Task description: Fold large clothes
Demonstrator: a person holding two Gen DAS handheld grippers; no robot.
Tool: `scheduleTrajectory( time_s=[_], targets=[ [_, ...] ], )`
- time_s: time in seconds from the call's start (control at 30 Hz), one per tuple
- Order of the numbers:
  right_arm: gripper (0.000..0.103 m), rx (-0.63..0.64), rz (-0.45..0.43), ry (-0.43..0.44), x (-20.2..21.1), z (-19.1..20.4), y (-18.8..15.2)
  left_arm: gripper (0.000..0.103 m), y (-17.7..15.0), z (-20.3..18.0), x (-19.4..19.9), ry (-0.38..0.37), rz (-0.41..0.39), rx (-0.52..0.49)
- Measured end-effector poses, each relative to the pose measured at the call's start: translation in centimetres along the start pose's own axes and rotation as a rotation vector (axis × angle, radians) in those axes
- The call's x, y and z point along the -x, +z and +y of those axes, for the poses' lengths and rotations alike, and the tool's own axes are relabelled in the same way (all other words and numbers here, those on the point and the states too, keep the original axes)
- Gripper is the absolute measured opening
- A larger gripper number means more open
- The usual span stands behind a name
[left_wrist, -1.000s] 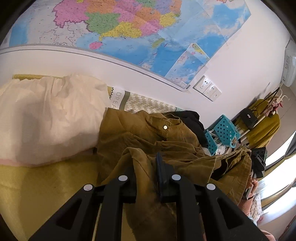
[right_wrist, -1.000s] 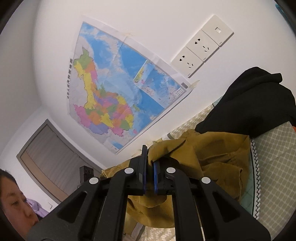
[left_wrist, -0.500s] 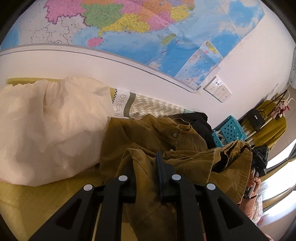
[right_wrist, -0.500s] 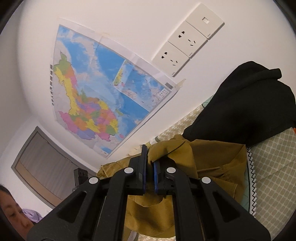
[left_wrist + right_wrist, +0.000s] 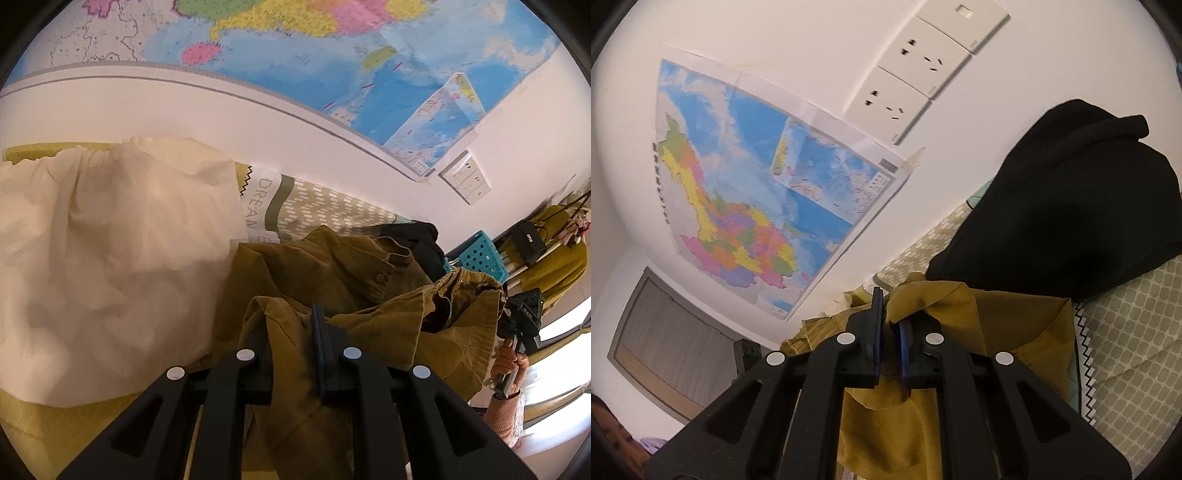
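Left wrist: jaws pinch olive shirt (image 5: 332, 280)

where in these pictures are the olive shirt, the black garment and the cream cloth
olive shirt (image 5: 332, 273): left wrist view, on the upper body panel left of the button.
black garment (image 5: 1067, 199): right wrist view, on the middle of the heaped fabric.
cream cloth (image 5: 110, 258): left wrist view, on the middle of its crumpled surface.

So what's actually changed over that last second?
Both tools carried the olive corduroy shirt down and closer to the wall: the map and sockets loom larger. Unchanged: left tool and right tool both clamp the shirt; nothing released.
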State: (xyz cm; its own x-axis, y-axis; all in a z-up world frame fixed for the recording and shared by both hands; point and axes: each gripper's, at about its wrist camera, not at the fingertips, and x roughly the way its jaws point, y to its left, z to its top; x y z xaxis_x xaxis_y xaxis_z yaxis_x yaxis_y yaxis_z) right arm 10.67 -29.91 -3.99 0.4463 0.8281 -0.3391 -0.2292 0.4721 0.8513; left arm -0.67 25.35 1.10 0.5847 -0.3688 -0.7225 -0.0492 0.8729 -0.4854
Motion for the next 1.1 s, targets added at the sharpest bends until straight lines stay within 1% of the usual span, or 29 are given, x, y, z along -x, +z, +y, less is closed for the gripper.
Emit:
scheduleTrajectory(
  time_s=[0.17,0.37,0.57,0.7,0.73,0.77,0.8,0.83,0.87,0.9,1.0,1.03,1.07,1.1],
  targets=[
    [0.008,-0.023,0.013,-0.029,-1.3,-1.2,0.6,0.013,0.7,0.8,-1.5,0.011,0.020,0.020],
    [0.009,-0.080,0.032,-0.061,-3.0,-3.1,1.1,0.014,1.4,1.9,-3.3,0.018,0.047,0.055],
    [0.010,-0.094,0.052,-0.114,-4.6,-4.5,1.3,0.014,1.9,2.6,-4.4,0.034,0.067,0.075],
    [0.013,-0.111,0.062,-0.133,-5.4,-5.1,1.5,0.015,2.1,2.9,-5.0,0.043,0.073,0.090],
    [0.016,-0.120,0.063,-0.137,-5.5,-5.3,1.5,0.015,2.1,3.0,-5.1,0.044,0.076,0.096],
    [0.024,-0.133,0.061,-0.136,-5.6,-5.4,1.5,0.015,2.2,3.2,-5.3,0.043,0.080,0.106],
    [0.039,-0.133,0.057,-0.136,-5.5,-5.2,1.4,0.015,2.2,3.4,-5.4,0.043,0.081,0.113],
    [0.051,-0.119,0.048,-0.140,-5.4,-4.7,1.3,0.015,2.2,3.4,-5.5,0.046,0.083,0.115],
    [0.068,-0.093,0.029,-0.146,-5.0,-4.0,1.2,0.015,2.3,3.5,-5.5,0.046,0.083,0.120],
    [0.070,-0.048,-0.007,-0.155,-4.2,-2.9,1.1,0.015,2.3,3.5,-5.5,0.046,0.083,0.124],
    [0.070,0.065,-0.063,-0.158,-2.3,0.0,0.5,0.015,2.3,3.9,-5.6,0.039,0.082,0.150],
    [0.070,0.121,-0.062,-0.154,-2.1,1.2,0.0,0.015,2.3,3.9,-5.6,0.038,0.081,0.154],
    [0.071,0.207,-0.024,-0.155,-2.4,2.8,-0.9,0.016,2.3,4.0,-5.6,0.036,0.081,0.157],
    [0.072,0.262,0.015,-0.167,-3.1,3.7,-1.7,0.015,2.2,4.0,-5.7,0.030,0.079,0.162]
  ],
)
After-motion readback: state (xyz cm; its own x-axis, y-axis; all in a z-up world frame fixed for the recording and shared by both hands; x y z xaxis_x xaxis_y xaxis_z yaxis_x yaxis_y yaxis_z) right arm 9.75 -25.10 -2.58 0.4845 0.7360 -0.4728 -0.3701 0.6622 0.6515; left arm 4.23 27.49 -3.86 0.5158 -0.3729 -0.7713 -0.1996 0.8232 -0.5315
